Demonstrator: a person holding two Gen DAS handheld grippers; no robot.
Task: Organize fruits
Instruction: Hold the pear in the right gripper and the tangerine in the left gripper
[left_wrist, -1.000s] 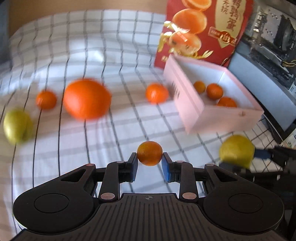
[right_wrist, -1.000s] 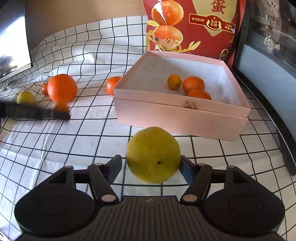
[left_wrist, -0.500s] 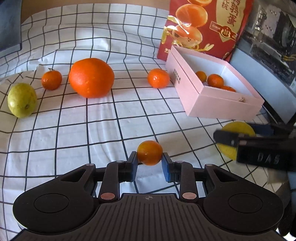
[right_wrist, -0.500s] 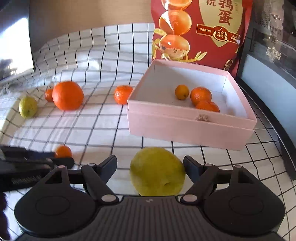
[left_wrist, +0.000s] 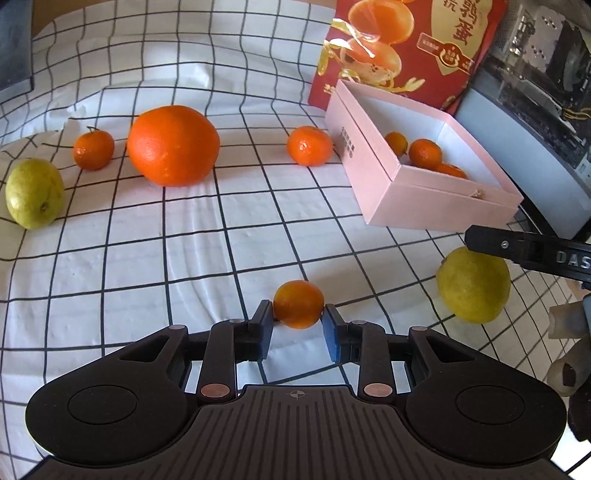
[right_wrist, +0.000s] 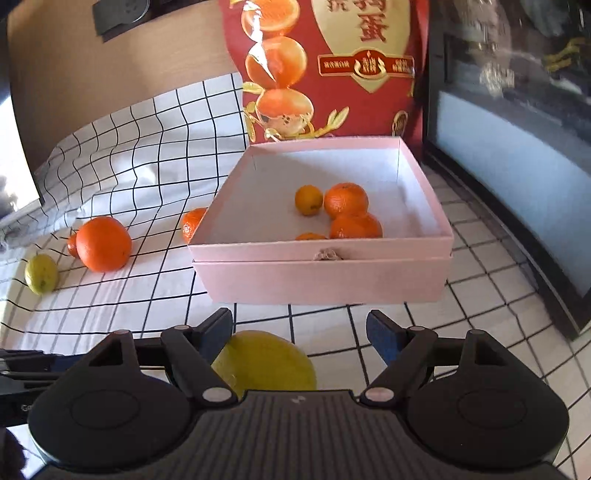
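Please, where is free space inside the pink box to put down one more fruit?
In the pink box, the left half and the back of the floor, along the left and far walls, are bare. The crowded part is near the front wall, right of middle, where the small oranges cluster together.

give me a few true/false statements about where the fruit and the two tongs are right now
1. The left tongs are shut on a small orange. True.
2. The pink box holds no fruit. False: several small oranges lie inside it.
3. The right tongs squeeze the yellow fruit. False: their pads stand apart, and the fruit lies low between them with a clear gap on one side.
4. A big orange sits on the checked cloth outside the box. True.
5. A second yellow fruit lies inside the box. False: it lies on the cloth, far from the box.
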